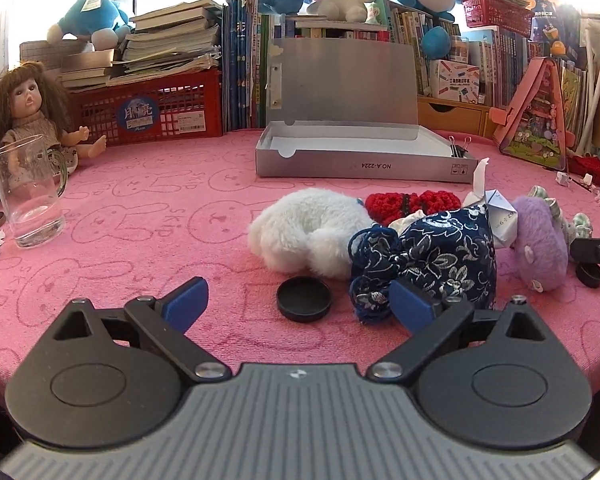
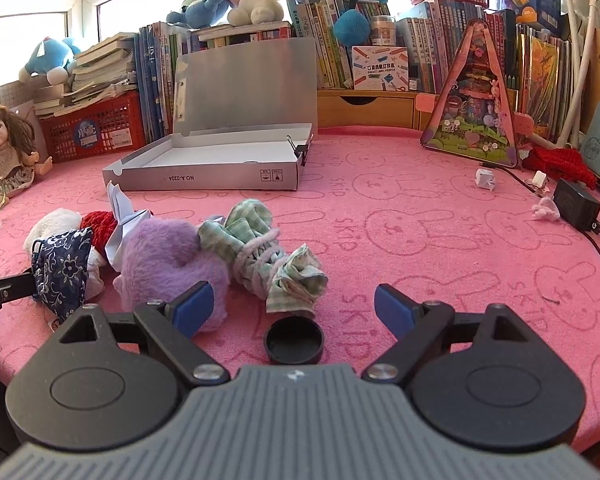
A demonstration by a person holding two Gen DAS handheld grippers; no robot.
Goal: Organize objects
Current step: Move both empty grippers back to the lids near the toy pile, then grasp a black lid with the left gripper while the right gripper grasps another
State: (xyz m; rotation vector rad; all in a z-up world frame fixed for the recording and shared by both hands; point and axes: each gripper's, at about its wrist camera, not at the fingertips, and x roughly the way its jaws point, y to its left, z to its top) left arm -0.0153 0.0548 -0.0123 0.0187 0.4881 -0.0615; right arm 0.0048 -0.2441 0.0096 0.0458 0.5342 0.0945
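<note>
Both grippers — left gripper [image 1: 298, 304], right gripper [image 2: 294, 306] — gape wide and empty over the pink cloth, where the soft, light purple plush heart [image 2: 168, 256] lies beside the open grey cardboard box [image 2: 208, 178] — probably best pinched across its compressible edge.

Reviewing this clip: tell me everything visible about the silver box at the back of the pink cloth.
The silver box is a flat, shallow cardboard-looking case with a white inside, printed "NO.A-2224" upside down on its front wall. Its hinged lid stands open, upright against the books behind. It rests on the pink cloth; black binder clips sit at its right end. Neither hand-held gripper touches it.
</note>
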